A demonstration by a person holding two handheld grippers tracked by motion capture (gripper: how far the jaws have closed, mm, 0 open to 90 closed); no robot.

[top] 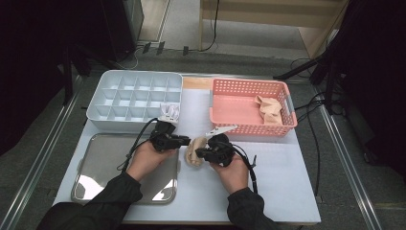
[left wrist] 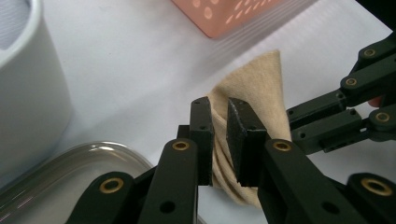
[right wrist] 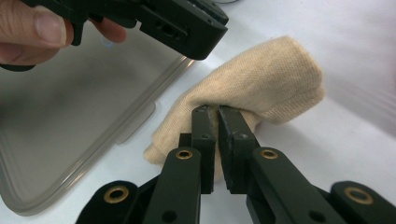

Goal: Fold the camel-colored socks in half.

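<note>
We see two tongs, left tongs (top: 184, 140) and right tongs (top: 200, 153), both clamped on one beige sock (top: 194, 150); another sock (top: 269, 109) lies in the one pink basket (top: 239, 127).

White divided organiser tray (top: 134, 93) at the table's far left, pink perforated basket (top: 249, 103) at far right holding a beige cloth (top: 268, 109), metal tray (top: 103, 165) at near left, white table (top: 282, 177).

Black sleeves, black left gripper (top: 184, 140) and right gripper (top: 200, 153) (brass-coloured pivots), trailing black cables.
</note>
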